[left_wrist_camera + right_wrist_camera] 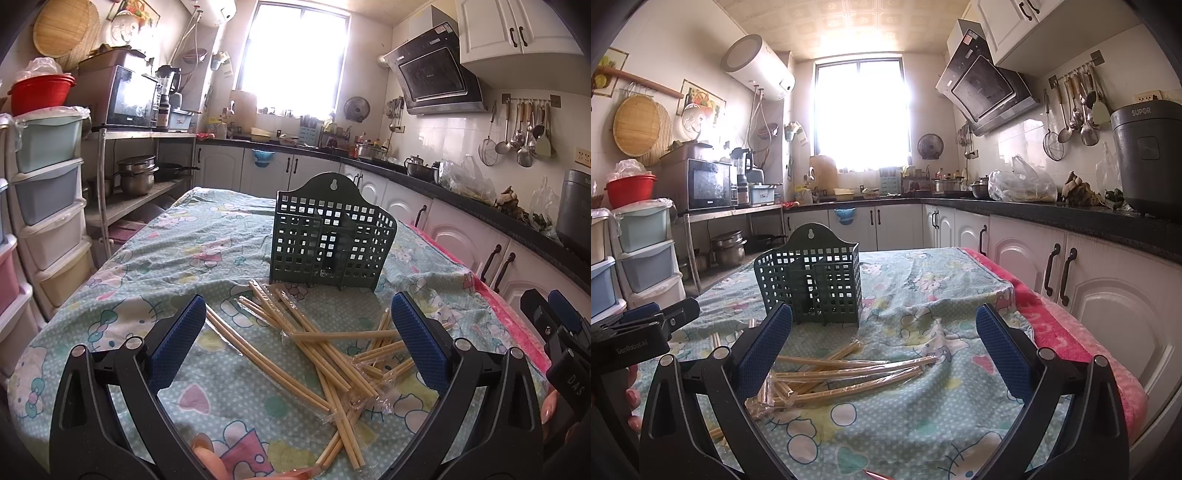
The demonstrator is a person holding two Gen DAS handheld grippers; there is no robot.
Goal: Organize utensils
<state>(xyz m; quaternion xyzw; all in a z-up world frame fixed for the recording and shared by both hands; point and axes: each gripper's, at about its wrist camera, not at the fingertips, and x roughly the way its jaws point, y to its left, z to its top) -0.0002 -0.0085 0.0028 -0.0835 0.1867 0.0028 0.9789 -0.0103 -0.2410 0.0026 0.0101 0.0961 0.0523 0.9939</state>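
Note:
A pile of bamboo chopsticks point(314, 350), several in clear wrappers, lies scattered on the patterned tablecloth point(184, 251). Behind them stands an upright dark green perforated utensil holder point(330, 236) with nothing visible inside. My left gripper point(297, 332) is open above the pile, its blue pads either side of the sticks and holding nothing. In the right wrist view the chopsticks point(842, 373) lie low and left, the holder point(810, 277) stands beyond them, and my right gripper point(884, 347) is open and holds nothing. The left gripper point(646, 325) shows at that view's left edge.
A pink towel point(1071, 343) runs along the table's right edge, next to white cabinets point(1108, 295) under a dark counter. Plastic drawers point(48, 206) and a metal shelf with pots point(136, 177) stand to the left. A person's fingers point(633, 402) hold the left gripper.

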